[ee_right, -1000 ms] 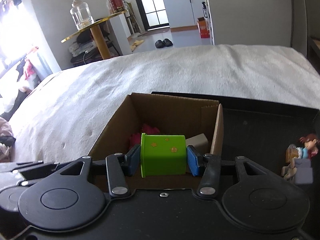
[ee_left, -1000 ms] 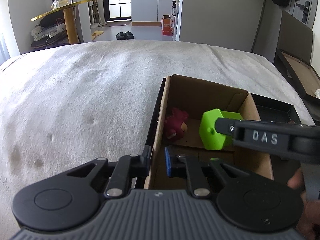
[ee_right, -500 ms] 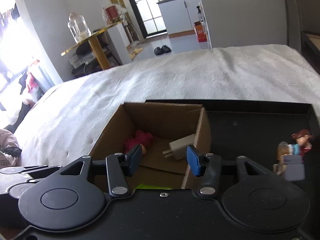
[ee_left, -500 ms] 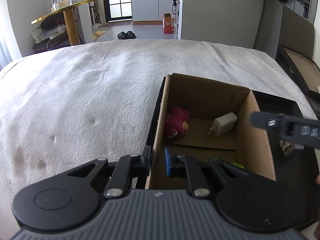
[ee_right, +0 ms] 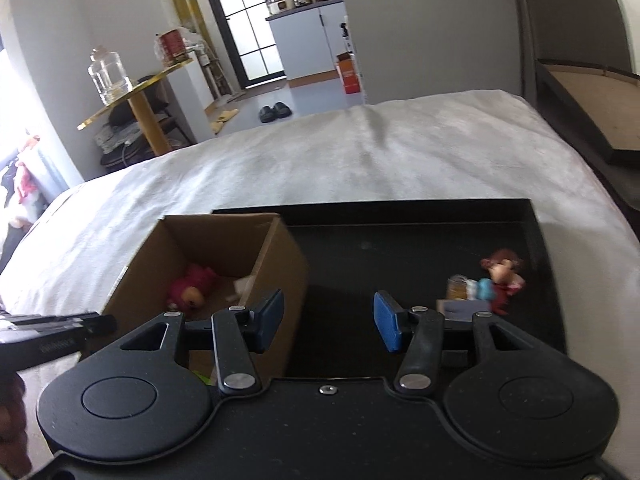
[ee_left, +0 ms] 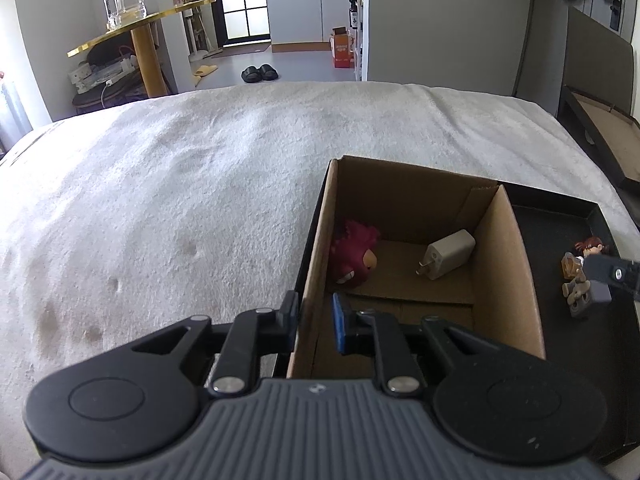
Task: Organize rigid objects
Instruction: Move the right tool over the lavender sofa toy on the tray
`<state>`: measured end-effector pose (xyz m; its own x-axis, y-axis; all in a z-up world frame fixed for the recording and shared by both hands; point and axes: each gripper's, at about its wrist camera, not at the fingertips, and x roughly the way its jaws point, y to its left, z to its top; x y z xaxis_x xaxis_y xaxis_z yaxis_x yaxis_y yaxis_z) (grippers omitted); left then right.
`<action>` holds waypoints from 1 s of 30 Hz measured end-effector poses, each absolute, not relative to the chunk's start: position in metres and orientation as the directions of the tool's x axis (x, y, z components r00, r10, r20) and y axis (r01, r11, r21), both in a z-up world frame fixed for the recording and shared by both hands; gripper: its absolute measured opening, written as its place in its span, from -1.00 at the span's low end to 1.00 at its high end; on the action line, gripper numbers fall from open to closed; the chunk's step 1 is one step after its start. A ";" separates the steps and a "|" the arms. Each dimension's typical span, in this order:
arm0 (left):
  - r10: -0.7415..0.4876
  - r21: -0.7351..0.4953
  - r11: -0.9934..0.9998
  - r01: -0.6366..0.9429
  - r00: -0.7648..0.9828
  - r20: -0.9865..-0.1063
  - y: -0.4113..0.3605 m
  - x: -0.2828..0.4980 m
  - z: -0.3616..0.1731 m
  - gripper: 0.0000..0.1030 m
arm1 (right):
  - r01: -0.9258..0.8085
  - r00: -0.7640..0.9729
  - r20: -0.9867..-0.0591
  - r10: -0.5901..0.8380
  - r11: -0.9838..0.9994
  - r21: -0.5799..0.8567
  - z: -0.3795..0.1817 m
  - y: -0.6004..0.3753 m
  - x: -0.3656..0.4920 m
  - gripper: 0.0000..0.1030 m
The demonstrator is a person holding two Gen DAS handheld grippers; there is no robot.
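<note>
A brown cardboard box (ee_left: 508,264) (ee_right: 280,256) stands in the left part of a black tray (ee_right: 400,240). Inside it lie a red plush toy (ee_left: 354,254) (ee_right: 188,288) and a white charger plug (ee_left: 448,254). A sliver of a green block (ee_right: 202,378) shows at the box's near end. My left gripper (ee_left: 316,322) is shut on the box's left wall. My right gripper (ee_right: 328,320) is open and empty, low over the tray right of the box. A small figurine with brown hair (ee_right: 492,280) (ee_left: 580,276) lies on the tray to its right.
The tray sits on a bed with a white fuzzy cover (ee_left: 180,200). A dark headboard and another open box (ee_right: 592,92) are at the right. A side table with a glass jar (ee_left: 120,0) stands beyond the bed at the left.
My right gripper let go of the green block into the box, opened wide and moved right over the tray toward the figurine. My left gripper stayed clamped on the box wall.
</note>
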<state>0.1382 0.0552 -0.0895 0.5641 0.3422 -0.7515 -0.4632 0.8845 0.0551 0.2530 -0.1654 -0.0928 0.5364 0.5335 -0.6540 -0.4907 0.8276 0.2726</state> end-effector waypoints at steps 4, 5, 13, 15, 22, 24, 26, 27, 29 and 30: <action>0.354 0.070 0.881 -0.467 0.555 -0.752 0.053 0.142 -0.087 -0.65 | -0.469 0.537 -0.670 0.512 0.842 0.267 -0.103 -0.180 0.255 -0.01; 0.357 0.075 0.881 -0.468 0.552 -0.754 0.052 0.143 -0.087 -0.63 | -0.461 0.537 -0.676 0.505 0.846 0.267 -0.106 -0.182 0.256 0.00; 0.374 0.096 0.877 -0.472 0.542 -0.753 0.049 0.150 -0.086 -0.33 | -0.421 0.549 -0.701 0.455 0.875 0.239 -0.119 -0.205 0.259 0.07; 0.381 0.099 0.872 -0.479 0.539 -0.751 0.048 0.151 -0.085 -0.21 | -0.411 0.550 -0.707 0.444 0.881 0.234 -0.123 -0.211 0.262 0.07; 0.399 0.128 0.872 -0.473 0.533 -0.746 0.039 0.158 -0.083 0.16 | -0.386 0.556 -0.718 0.418 0.895 0.223 -0.131 -0.222 0.269 0.16; 0.401 0.140 0.874 -0.465 0.530 -0.747 0.035 0.161 -0.084 0.25 | -0.380 0.557 -0.722 0.411 0.899 0.219 -0.133 -0.223 0.272 0.20; 0.401 0.147 0.877 -0.457 0.529 -0.748 0.032 0.164 -0.085 0.30 | -0.372 0.557 -0.725 0.405 0.902 0.218 -0.135 -0.224 0.275 0.28; 0.402 0.153 0.878 -0.453 0.527 -0.749 0.030 0.165 -0.086 0.33 | -0.368 0.559 -0.725 0.402 0.904 0.218 -0.137 -0.224 0.277 0.36; 0.406 0.162 0.879 -0.449 0.523 -0.750 0.028 0.167 -0.088 0.38 | -0.359 0.562 -0.727 0.393 0.909 0.214 -0.140 -0.223 0.280 0.45; 0.408 0.167 0.878 -0.449 0.520 -0.750 0.027 0.168 -0.088 0.41 | -0.355 0.563 -0.729 0.389 0.910 0.211 -0.142 -0.222 0.281 0.47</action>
<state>0.1685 0.0268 -0.0884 0.5203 0.4084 -0.7500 -0.4485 0.8780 0.1670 0.2814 -0.2218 -0.1416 0.5631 0.3891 -0.7291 -0.3554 0.9105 0.2115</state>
